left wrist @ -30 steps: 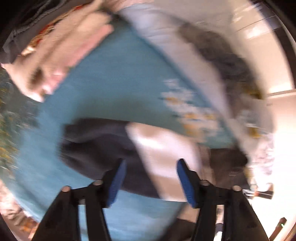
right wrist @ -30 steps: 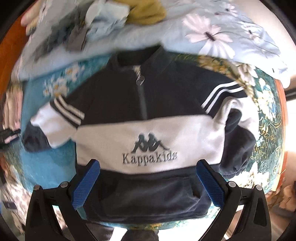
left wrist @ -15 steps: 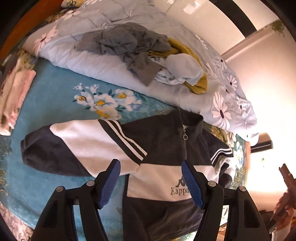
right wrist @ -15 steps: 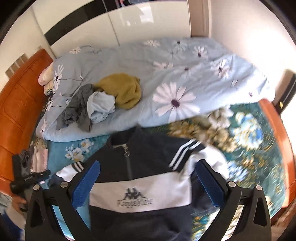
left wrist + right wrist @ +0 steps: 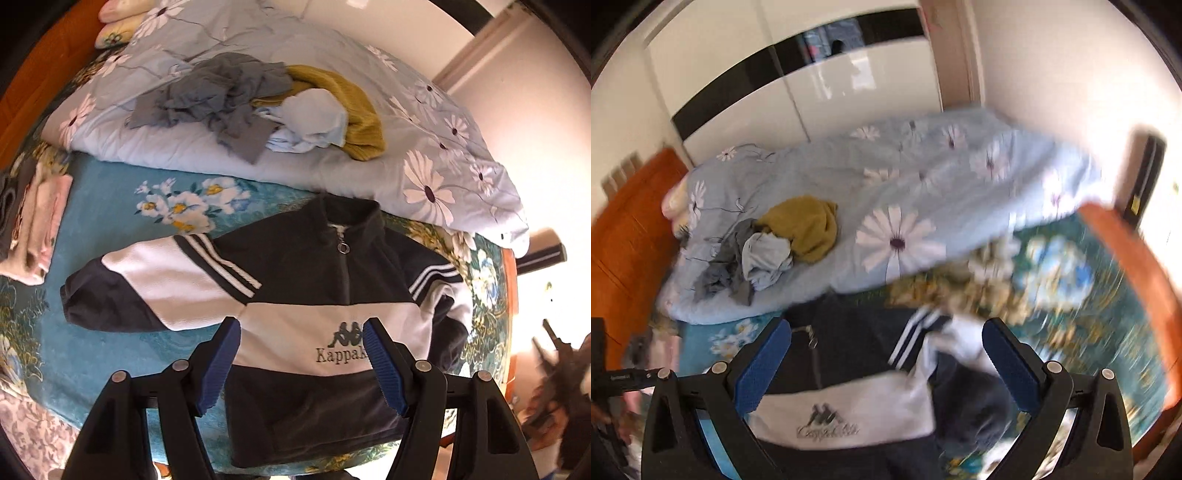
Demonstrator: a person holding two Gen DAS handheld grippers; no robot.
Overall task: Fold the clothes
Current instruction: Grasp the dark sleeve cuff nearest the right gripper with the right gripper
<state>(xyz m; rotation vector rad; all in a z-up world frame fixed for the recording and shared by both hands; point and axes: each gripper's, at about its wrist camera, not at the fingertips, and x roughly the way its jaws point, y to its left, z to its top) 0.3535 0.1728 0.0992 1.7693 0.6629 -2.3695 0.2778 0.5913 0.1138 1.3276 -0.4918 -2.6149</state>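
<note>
One sweatshirt (image 5: pixel 314 295) spread flat, unfolded, on bed just ahead of our left claw (image 5: pixel 301 363) and right claw (image 5: pixel 886 363), both spread, empty; folded stack (image 5: pixel 40 225) far left, crumpled heap (image 5: pixel 258 107) beyond awaits us.

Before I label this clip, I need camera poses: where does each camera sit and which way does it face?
Left wrist: on the left gripper, above the bed, looking down on the sweatshirt; both open fingers show.
Right wrist: on the right gripper, aimed flatter across the duvet toward the wardrobe; both open fingers show.
Shared: the sweatshirt, duvet and the clothes pile.
</note>
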